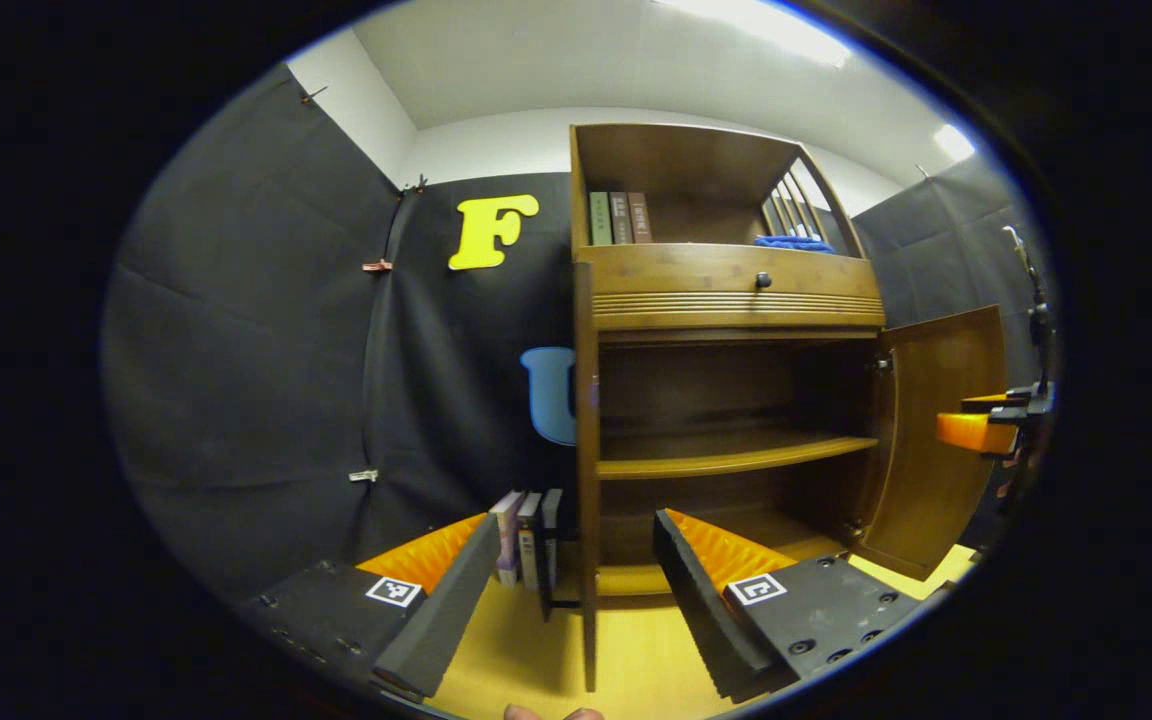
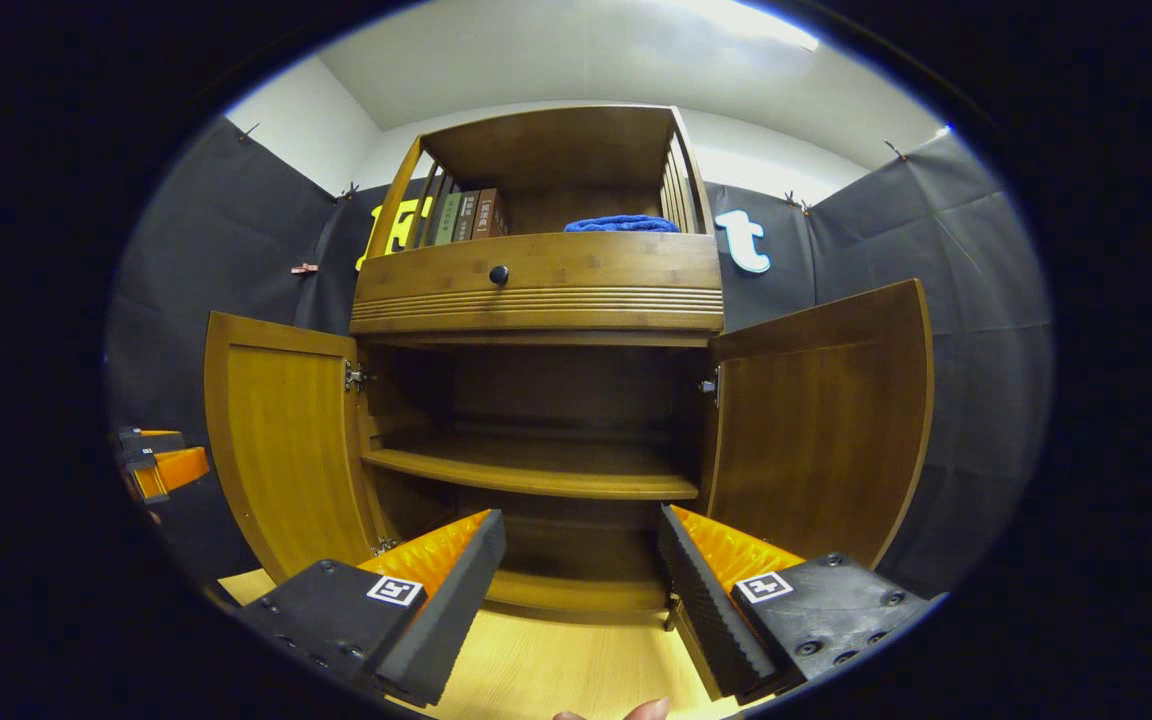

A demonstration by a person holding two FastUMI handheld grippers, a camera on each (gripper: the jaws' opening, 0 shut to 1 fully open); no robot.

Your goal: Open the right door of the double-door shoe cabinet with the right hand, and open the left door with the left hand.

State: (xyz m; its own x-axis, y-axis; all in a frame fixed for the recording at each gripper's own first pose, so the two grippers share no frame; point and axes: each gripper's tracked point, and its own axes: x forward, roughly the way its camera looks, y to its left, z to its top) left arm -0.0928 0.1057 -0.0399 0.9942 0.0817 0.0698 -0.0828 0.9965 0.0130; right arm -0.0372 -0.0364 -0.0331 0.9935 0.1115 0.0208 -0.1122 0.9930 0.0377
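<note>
The shoe cabinet point(image 2: 536, 400) stands straight ahead in the right gripper view with both lower doors swung wide: the left door point(image 2: 281, 440) and the right door point(image 2: 821, 420) each stand out from their hinges, baring one curved inner shelf point(image 2: 536, 470); in the left gripper view the left door point(image 1: 588, 480) shows edge-on, running down between the fingers, and the right door point(image 1: 936, 440) angles outward; the left gripper point(image 1: 576, 585) has its fingers spread wide, gripping nothing, and whether either touches the door edge I cannot tell; the right gripper point(image 2: 581, 580) is likewise spread wide and holds nothing, short of the cabinet; above the doors sits one drawer point(image 2: 536, 280) with one dark knob point(image 2: 499, 274); the top shelf carries three upright books point(image 2: 466, 215) and one folded blue cloth point(image 2: 622, 224); the left gripper view adds three more books point(image 1: 528, 540) standing on the wooden floor point(image 1: 636, 660) beside the cabinet; each view catches the other gripper at its edge, right point(image 1: 986, 425) and left point(image 2: 161, 465).
</note>
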